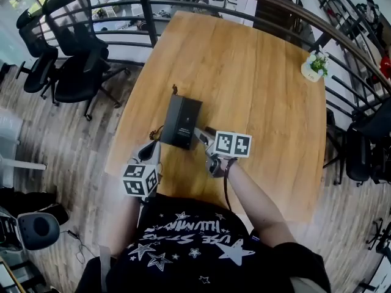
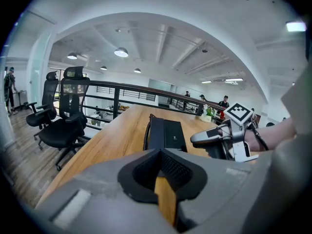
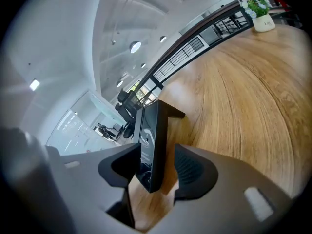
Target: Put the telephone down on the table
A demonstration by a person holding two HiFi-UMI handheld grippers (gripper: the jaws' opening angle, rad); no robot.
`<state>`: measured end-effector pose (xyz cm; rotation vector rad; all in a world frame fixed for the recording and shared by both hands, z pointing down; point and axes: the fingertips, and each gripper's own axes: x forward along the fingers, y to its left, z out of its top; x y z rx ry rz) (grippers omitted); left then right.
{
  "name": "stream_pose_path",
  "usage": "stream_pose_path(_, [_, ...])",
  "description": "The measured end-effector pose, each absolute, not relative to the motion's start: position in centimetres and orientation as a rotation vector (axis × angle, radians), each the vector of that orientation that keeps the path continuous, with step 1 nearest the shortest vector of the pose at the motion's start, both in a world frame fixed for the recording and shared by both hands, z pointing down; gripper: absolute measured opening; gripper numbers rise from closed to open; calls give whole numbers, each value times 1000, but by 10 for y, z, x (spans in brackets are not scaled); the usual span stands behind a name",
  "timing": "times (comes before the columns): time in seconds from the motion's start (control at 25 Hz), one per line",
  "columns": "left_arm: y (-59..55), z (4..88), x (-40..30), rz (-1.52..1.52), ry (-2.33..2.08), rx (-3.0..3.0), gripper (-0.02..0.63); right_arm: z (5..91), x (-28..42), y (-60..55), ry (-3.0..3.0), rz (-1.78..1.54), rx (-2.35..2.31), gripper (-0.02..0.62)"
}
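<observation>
**Telephone set down: right gripper astride its near end**

The left gripper (image 1: 150, 150) sits just left of the telephone's (image 1: 181, 122) near end, with its jaws together and empty. The telephone lies flat on the table (image 1: 263, 90), and its long axis runs away from the person. The right gripper (image 1: 198, 133) is the nearer tool. Its 2 jaws stand apart astride the telephone's near right corner, with a gap at 1 pad. The likely next move is to draw it back along that axis.

Black office chairs (image 1: 73, 72) stand on grey plank floor (image 1: 61, 157); a dark railing (image 1: 146, 17) curves behind. Round lamps (image 2: 121, 52) light the white ceiling (image 2: 161, 38).
</observation>
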<state>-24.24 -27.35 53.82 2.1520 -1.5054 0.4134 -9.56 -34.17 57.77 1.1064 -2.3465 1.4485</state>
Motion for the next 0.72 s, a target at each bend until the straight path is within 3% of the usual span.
stream_pose_path(0.4, [-214, 544, -213, 334, -1657, 2003, 3, 566, -80, -302, -2410, 1217, 889, 193])
stream_pose_path(0.72, [-161, 537, -206, 295, -1795, 1865, 2, 564, -83, -278, -2433, 853, 812, 87])
